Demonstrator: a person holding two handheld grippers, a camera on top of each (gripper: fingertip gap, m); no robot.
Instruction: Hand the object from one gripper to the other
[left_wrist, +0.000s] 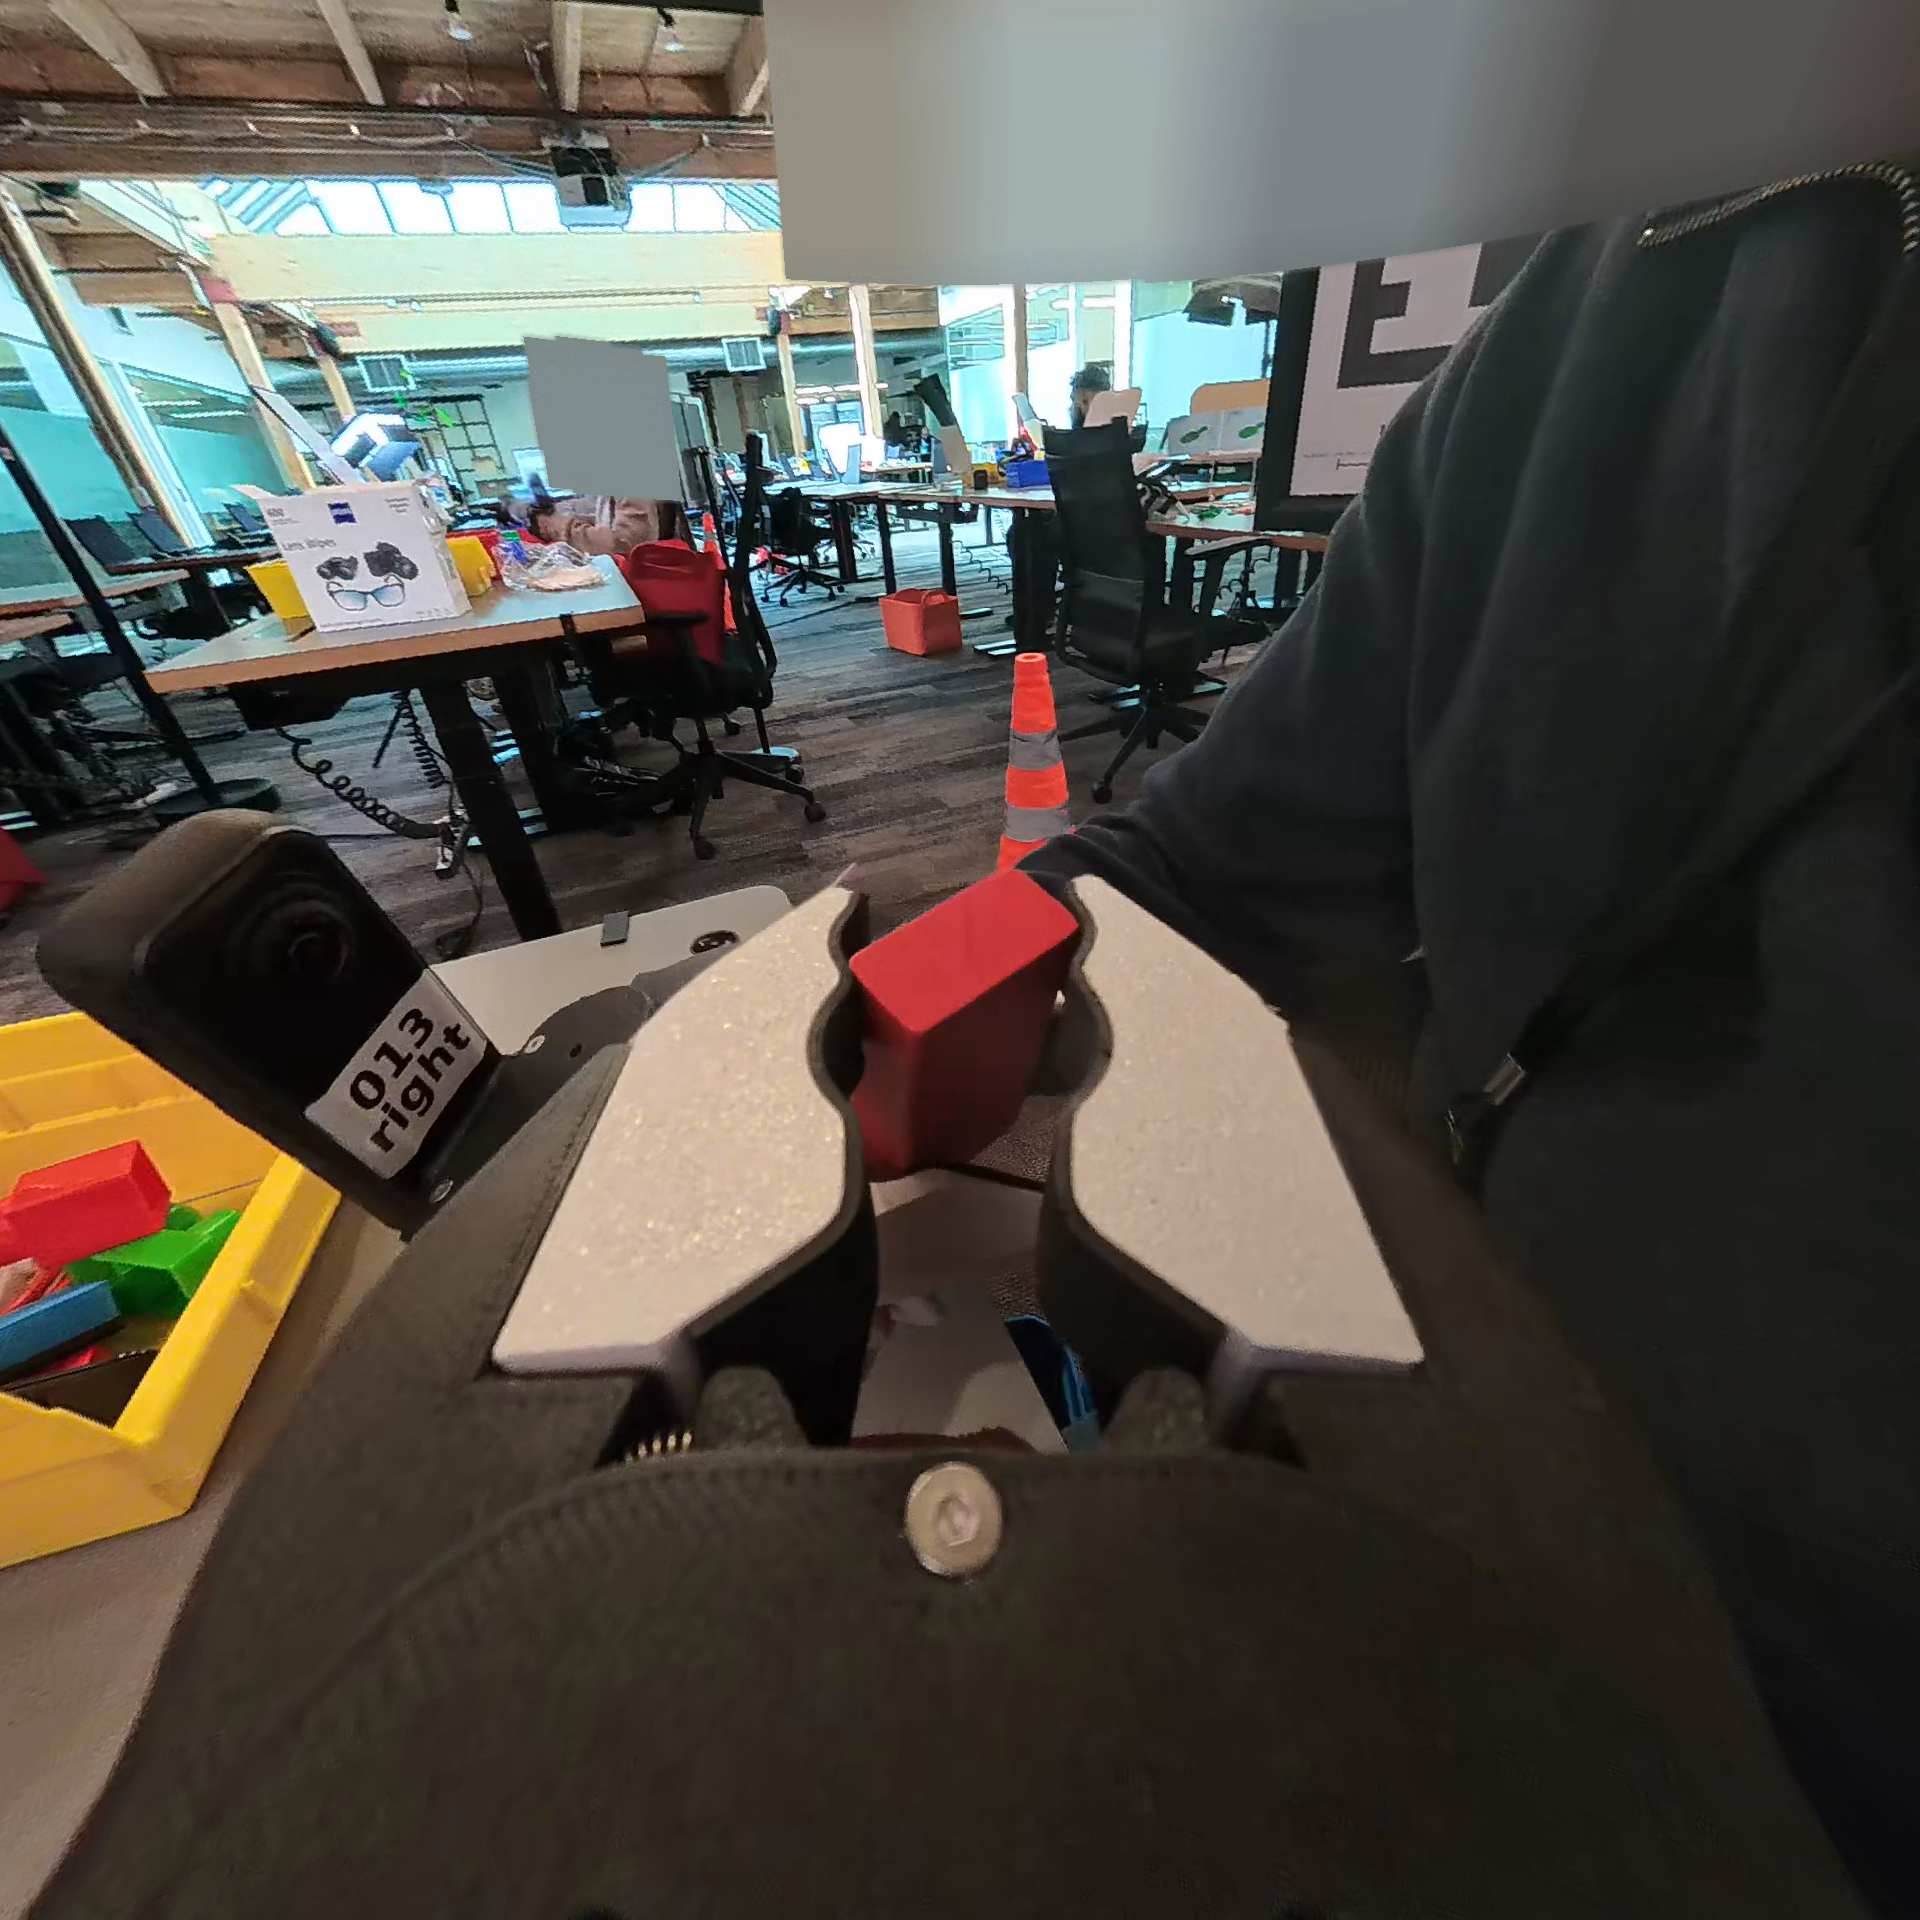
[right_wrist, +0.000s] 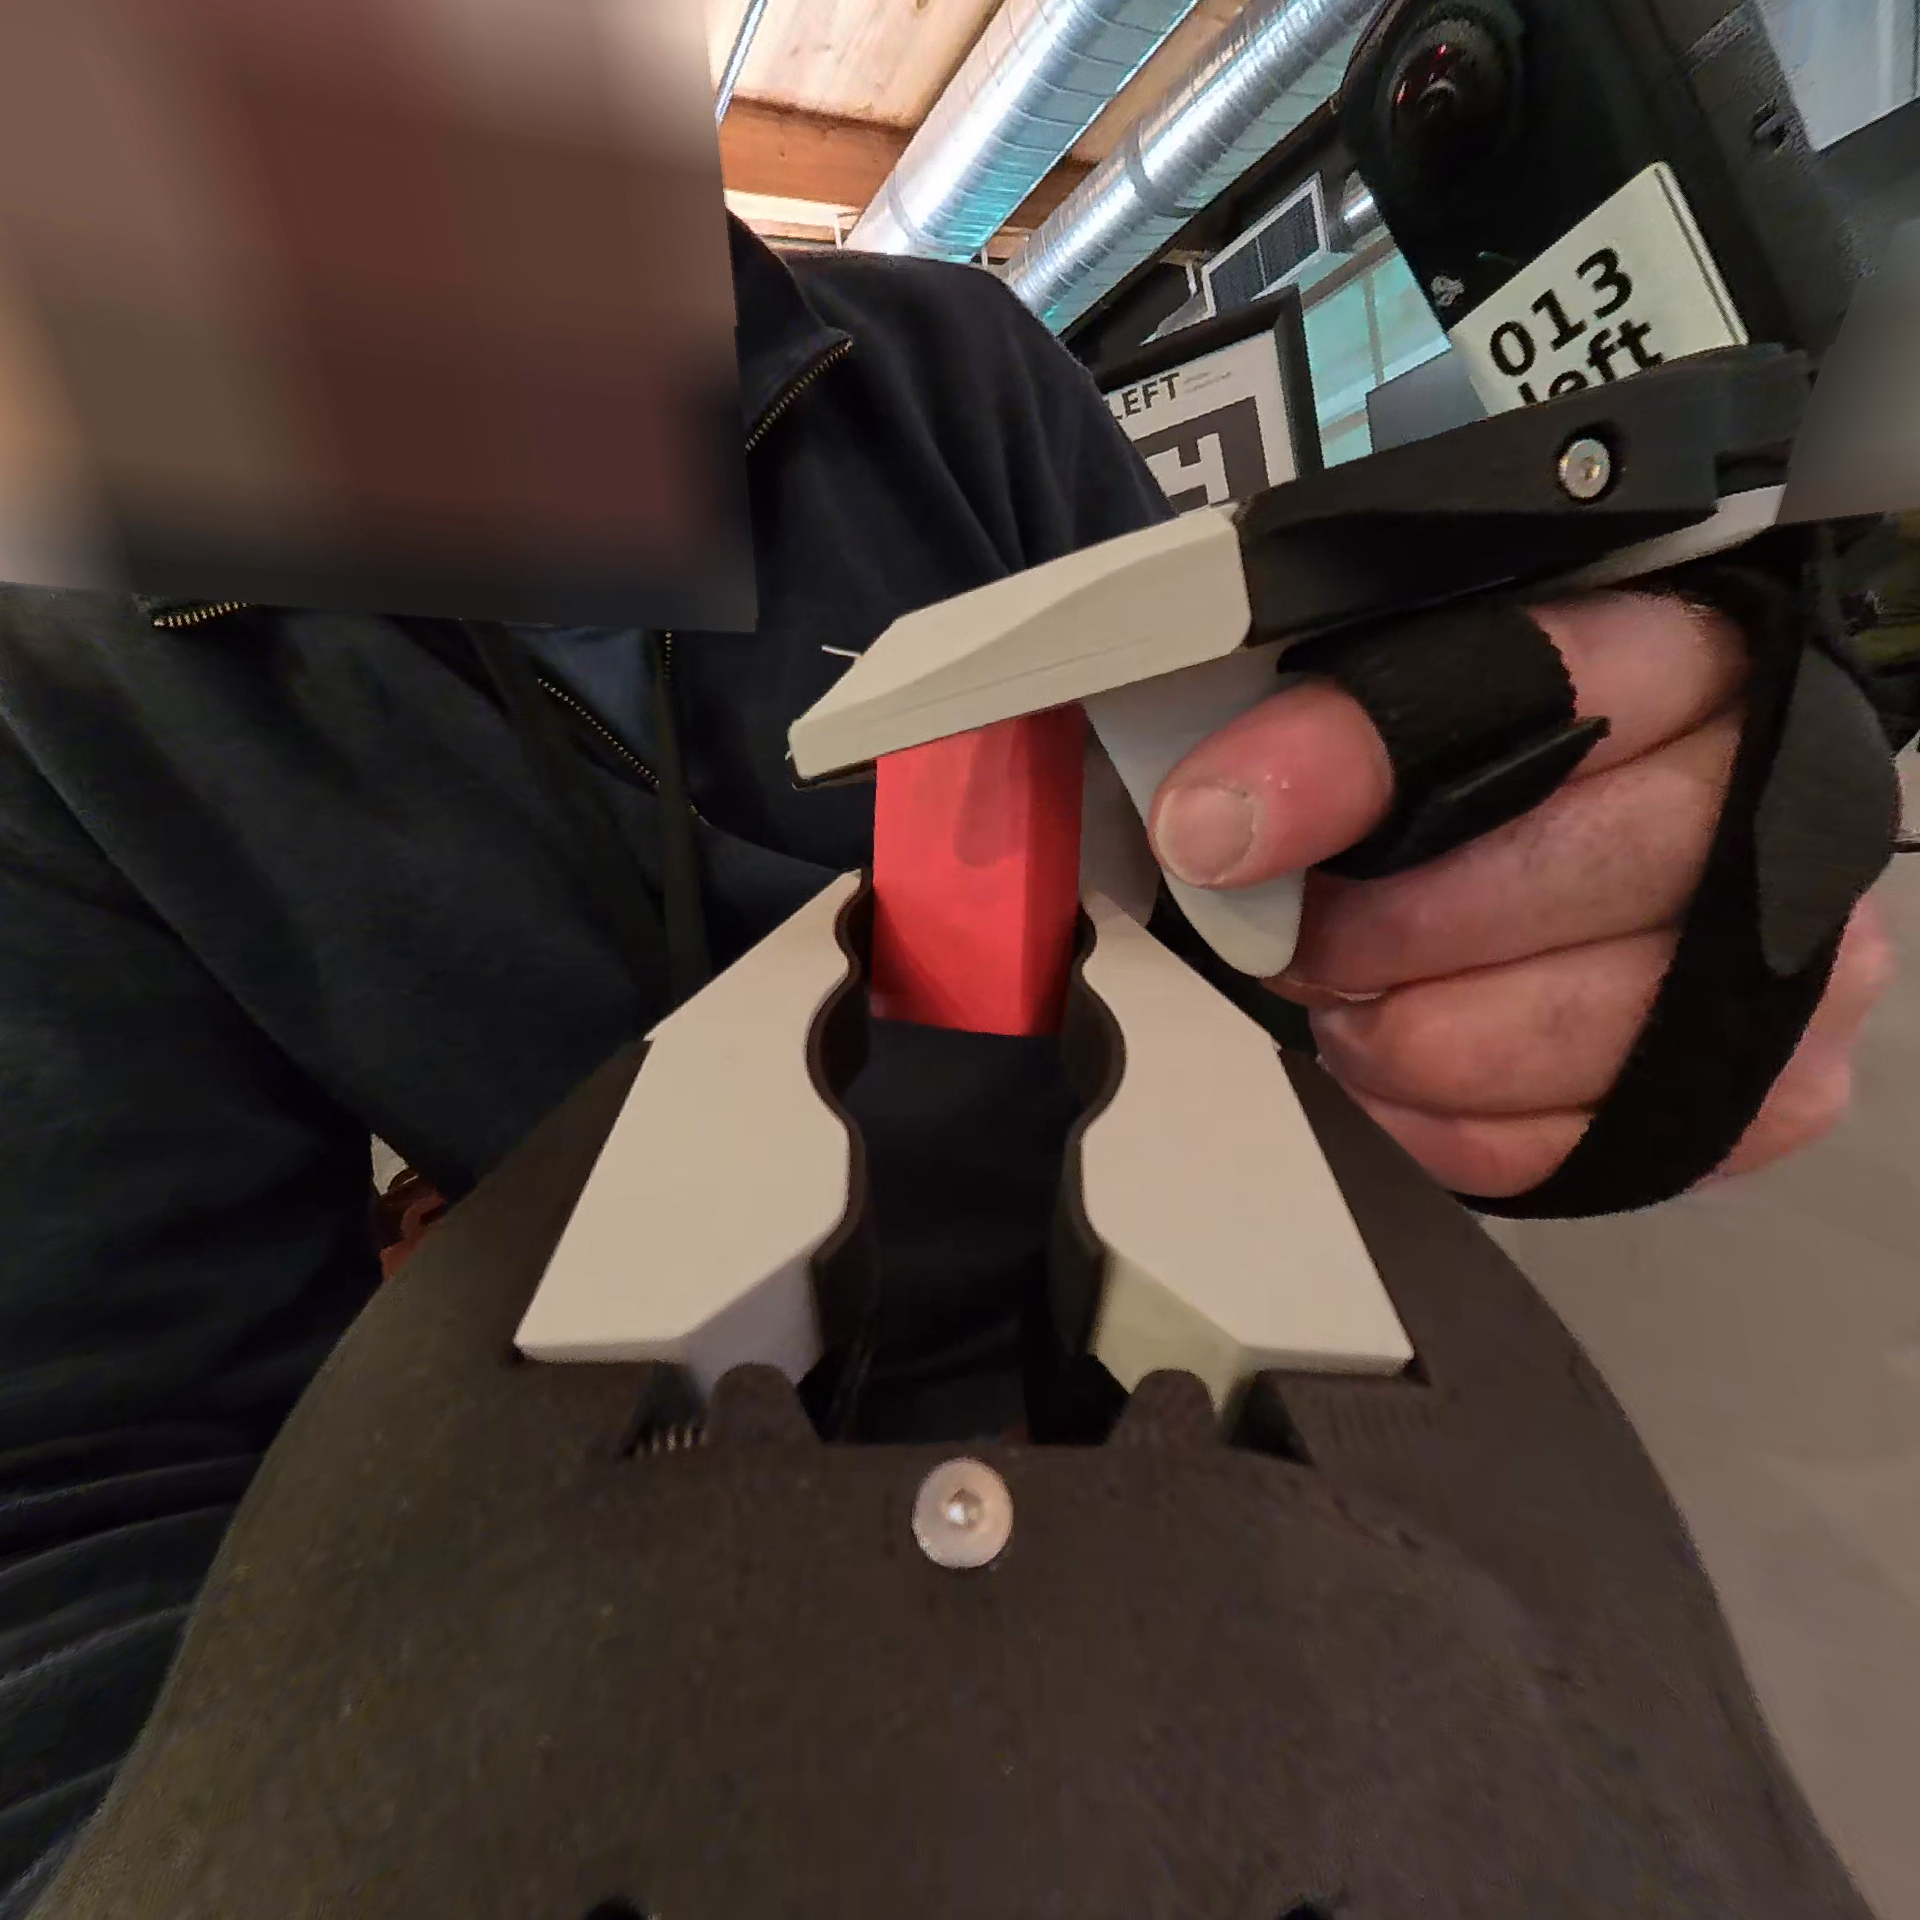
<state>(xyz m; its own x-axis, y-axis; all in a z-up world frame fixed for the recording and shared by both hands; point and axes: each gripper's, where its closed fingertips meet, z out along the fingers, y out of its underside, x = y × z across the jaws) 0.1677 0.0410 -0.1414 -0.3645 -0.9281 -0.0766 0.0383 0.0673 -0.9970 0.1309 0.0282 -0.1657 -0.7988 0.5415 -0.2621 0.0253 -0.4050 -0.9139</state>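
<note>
Red block (left_wrist: 961, 1023) pinched between fingertips of left gripper (left_wrist: 961, 997), far end poking past them toward a dark sleeve (left_wrist: 1558, 727). Same block (right_wrist: 971, 894) also clamped between tips of right gripper (right_wrist: 971, 935), upper end under the left gripper's pale finger (right_wrist: 997, 665). Beside left fingers, yellow bin (left_wrist: 156, 1403) of coloured blocks.

**Layout at the handover**

Block (left_wrist: 961, 1023) sits between the left gripper (left_wrist: 961, 935) tips; right gripper (right_wrist: 971, 935) meets it from opposite, seemingly also touching. Bin (left_wrist: 166, 1382) of blocks lies left, on the table (left_wrist: 62, 1683). Cone (left_wrist: 1034, 764) stands behind.
</note>
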